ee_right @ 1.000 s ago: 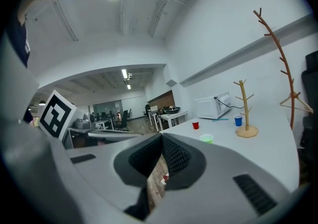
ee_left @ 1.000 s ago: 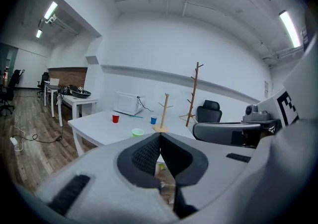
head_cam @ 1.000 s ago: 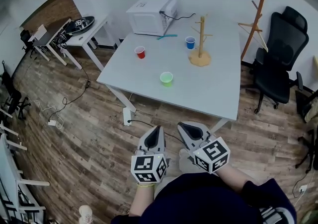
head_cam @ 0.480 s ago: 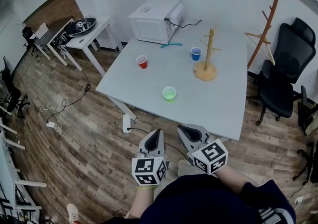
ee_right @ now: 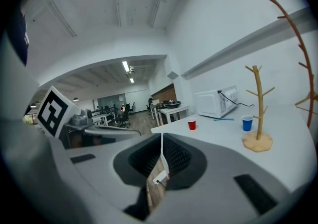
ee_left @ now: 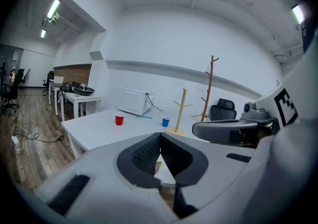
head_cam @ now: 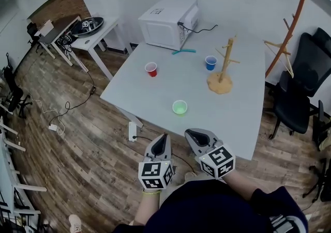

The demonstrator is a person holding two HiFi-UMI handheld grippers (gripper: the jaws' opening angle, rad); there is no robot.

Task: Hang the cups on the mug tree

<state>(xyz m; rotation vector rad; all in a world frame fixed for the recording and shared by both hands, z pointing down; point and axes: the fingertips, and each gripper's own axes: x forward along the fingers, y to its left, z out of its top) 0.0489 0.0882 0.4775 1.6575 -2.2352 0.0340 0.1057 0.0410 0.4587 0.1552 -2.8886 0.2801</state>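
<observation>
Both the left tool and right tool are closed, empty, near the surface with the mug tree.

My left gripper and my right gripper are both light grey. Their shells are smooth and round, and they get thin toward the tip. Each one has a cube at the back. The left cube and the right cube are white, with black square marks on every side I can see. Inside the jaws, the left pads are black with little ridges, like a grid. The right pads look just the same. Flat black strips sit in the grey shell on each side. I wear a dark blue top with long sleeves.
</observation>
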